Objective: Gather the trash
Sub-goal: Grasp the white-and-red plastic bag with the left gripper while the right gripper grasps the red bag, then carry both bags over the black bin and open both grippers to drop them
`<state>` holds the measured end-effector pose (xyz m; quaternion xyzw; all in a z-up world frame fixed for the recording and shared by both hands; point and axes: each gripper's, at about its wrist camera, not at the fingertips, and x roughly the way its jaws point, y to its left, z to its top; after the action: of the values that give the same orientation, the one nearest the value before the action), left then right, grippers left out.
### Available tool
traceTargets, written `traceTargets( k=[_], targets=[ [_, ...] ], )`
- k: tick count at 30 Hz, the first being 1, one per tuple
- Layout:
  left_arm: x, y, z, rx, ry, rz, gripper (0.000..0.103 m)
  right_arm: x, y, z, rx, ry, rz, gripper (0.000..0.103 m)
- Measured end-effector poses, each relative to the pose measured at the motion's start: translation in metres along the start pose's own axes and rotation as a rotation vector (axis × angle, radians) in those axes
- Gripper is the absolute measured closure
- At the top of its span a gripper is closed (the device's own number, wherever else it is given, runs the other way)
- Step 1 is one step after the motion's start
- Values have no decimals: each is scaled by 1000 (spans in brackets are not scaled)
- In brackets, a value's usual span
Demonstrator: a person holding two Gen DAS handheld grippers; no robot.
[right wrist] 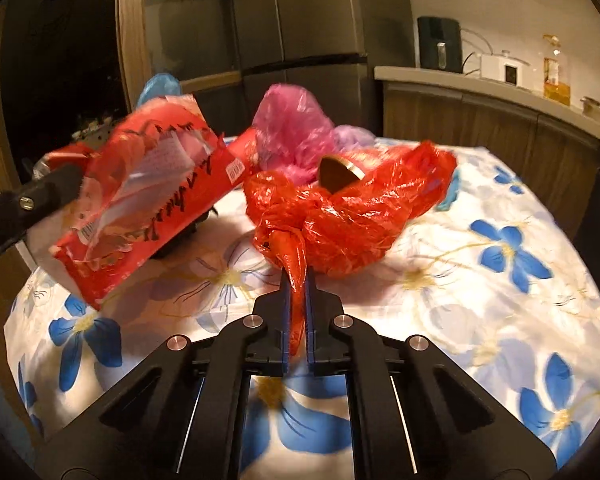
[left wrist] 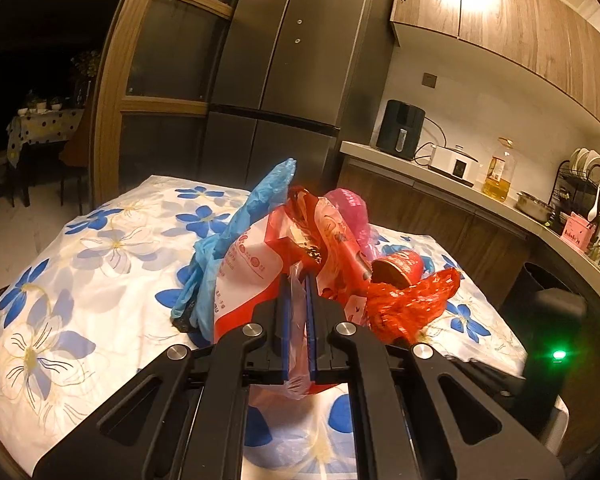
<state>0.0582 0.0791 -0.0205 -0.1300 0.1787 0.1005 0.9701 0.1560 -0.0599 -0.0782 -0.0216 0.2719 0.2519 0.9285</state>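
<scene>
My left gripper (left wrist: 299,280) is shut on the edge of a red and white snack bag (left wrist: 256,272) and holds it above the flowered tablecloth; the same bag (right wrist: 148,200) shows at the left in the right wrist view, with the left gripper behind it. My right gripper (right wrist: 299,276) is shut on the twisted end of a red plastic bag (right wrist: 348,220) that rests on the table; this bag (left wrist: 412,304) lies right of the left gripper. A pink plastic bag (right wrist: 292,132) and a blue plastic bag (left wrist: 252,208) lie behind. A red paper cup (left wrist: 396,270) lies on its side.
The table (left wrist: 60,300) has a white cloth with blue flowers. Behind it stands a grey fridge (left wrist: 284,80). A counter (left wrist: 440,176) at the right holds an air fryer (left wrist: 400,130), an oil bottle (left wrist: 498,172) and a dish rack (left wrist: 580,188). A black bin (left wrist: 540,280) stands right of the table.
</scene>
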Motion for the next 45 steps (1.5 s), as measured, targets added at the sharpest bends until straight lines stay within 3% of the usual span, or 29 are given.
traceTargets(
  k=[12, 26, 36, 45],
  targets=[
    [0, -42, -7, 67, 15, -77, 97, -65, -53, 3, 70, -101, -80, 98],
    [14, -112, 1, 149, -4, -195, 97, -112, -110, 8, 126, -185, -195, 98],
    [29, -183, 18, 223, -40, -315, 97, -135, -162, 22, 169, -243, -324, 98],
    [51, -253, 18, 289, -24, -428, 97, -152, -224, 31, 216, -273, -459, 98]
  ],
)
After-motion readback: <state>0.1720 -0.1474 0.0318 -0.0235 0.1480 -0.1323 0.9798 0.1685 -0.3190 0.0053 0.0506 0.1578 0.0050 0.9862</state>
